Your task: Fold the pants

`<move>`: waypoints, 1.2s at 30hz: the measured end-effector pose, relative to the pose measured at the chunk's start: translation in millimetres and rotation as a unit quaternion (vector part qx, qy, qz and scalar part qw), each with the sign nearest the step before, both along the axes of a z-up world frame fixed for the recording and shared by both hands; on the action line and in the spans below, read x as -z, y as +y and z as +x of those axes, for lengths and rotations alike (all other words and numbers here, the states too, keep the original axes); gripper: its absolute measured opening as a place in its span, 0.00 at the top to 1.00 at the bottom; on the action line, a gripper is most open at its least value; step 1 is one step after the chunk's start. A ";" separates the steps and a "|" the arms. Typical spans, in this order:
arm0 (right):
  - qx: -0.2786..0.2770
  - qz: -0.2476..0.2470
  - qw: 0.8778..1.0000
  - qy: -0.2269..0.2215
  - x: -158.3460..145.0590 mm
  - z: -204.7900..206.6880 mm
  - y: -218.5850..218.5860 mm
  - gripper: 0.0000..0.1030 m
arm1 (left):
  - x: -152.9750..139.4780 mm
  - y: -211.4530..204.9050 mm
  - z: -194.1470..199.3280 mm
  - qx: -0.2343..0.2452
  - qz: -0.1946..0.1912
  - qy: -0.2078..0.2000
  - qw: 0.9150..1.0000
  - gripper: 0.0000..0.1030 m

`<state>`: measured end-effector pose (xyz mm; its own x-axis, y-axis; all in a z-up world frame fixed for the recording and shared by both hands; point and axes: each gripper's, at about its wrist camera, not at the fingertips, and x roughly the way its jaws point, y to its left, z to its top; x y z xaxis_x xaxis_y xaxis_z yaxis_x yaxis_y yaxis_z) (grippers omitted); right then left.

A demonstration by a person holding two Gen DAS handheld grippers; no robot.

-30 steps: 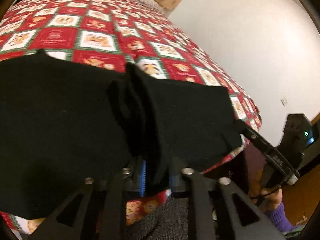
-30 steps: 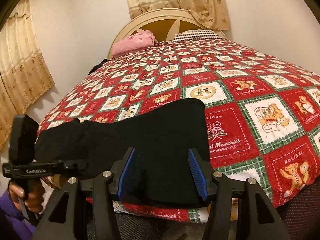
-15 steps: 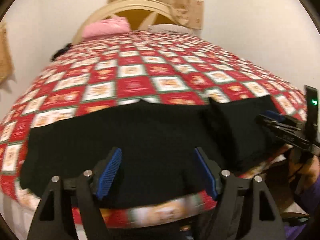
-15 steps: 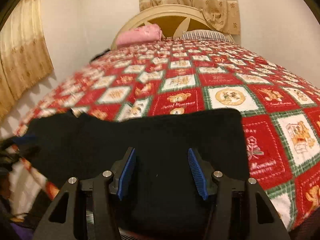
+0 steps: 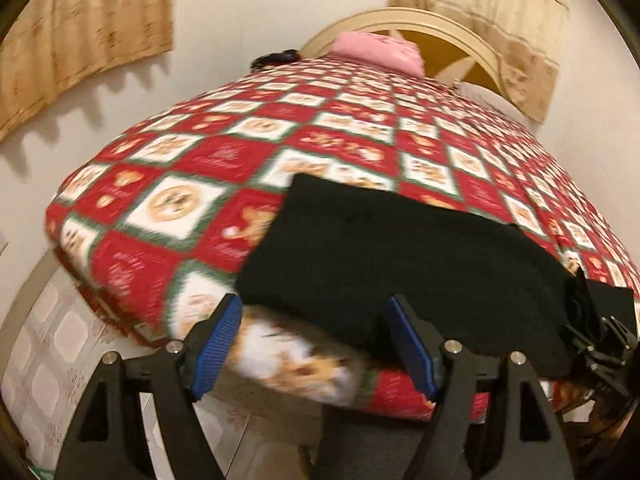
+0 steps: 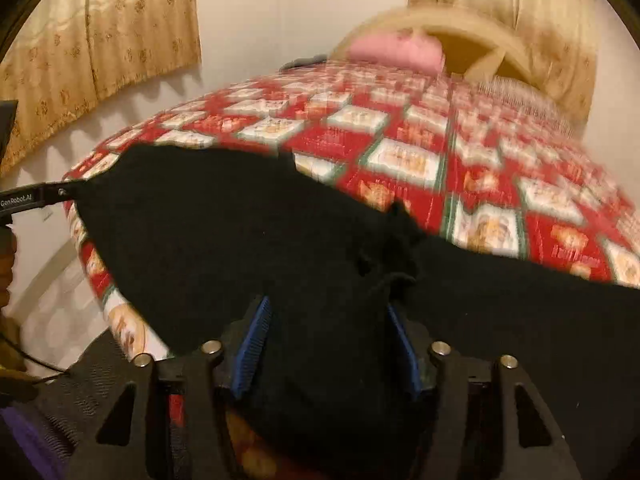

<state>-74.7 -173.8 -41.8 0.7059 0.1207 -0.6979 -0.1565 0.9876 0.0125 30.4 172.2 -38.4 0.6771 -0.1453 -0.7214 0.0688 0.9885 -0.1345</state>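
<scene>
Black pants (image 5: 400, 248) lie spread along the front edge of a bed with a red Christmas quilt (image 5: 180, 208). My left gripper (image 5: 316, 308) is open over the pants' left corner at the bed's edge; its blue pads stand clear of the cloth. In the right wrist view the pants (image 6: 240, 240) show a bunched ridge near their middle. My right gripper (image 6: 326, 308) straddles that ridge with its jaws opening; cloth lies between the pads, which do not press it. The right gripper (image 5: 600, 344) also shows at the pants' right end, the left gripper (image 6: 36, 198) at their left end.
A pink pillow (image 5: 380, 48) and a striped pillow (image 6: 516, 92) lie at the cream headboard (image 6: 472, 28). Beige curtains (image 6: 100, 32) hang on the walls. Tiled floor (image 5: 48, 340) shows beside the bed's left corner. A small dark object (image 5: 276, 58) sits at the far left edge.
My left gripper let go of the bunched fold, opened wide and swung left to the pants' left corner. My right gripper slid left to the bunched ridge, its jaws a little wider.
</scene>
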 end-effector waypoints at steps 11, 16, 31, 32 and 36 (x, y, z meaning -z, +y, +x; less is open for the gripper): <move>0.009 0.136 0.989 -0.058 -45.3 -27.1 -14.9 0.37 | 17.7 11.6 19.2 -0.010 -0.109 0.015 0.994 0.25; 0.037 0.113 0.991 -0.064 -46.7 -38.1 -20.3 0.37 | 22.3 17.0 30.3 -0.037 -0.153 0.026 0.987 0.24; 0.042 0.105 0.994 -0.010 -22.0 -42.9 -35.1 0.71 | -28.1 -14.1 22.4 0.025 -0.119 -0.062 0.991 0.72; 0.034 0.100 0.994 -0.009 -20.3 -42.5 -28.5 0.71 | -31.4 -14.9 22.9 0.029 -0.122 -0.064 0.990 0.72; -0.001 0.060 0.997 -0.042 -30.5 -55.0 -10.5 0.69 | -40.2 -19.5 22.8 0.042 -0.129 -0.073 0.988 0.72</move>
<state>-129.7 -184.3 -11.3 0.7614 0.2016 -0.6161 -0.1647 0.9794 0.1169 53.1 152.7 1.7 0.7488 -0.3720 -0.5486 0.1873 0.9127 -0.3632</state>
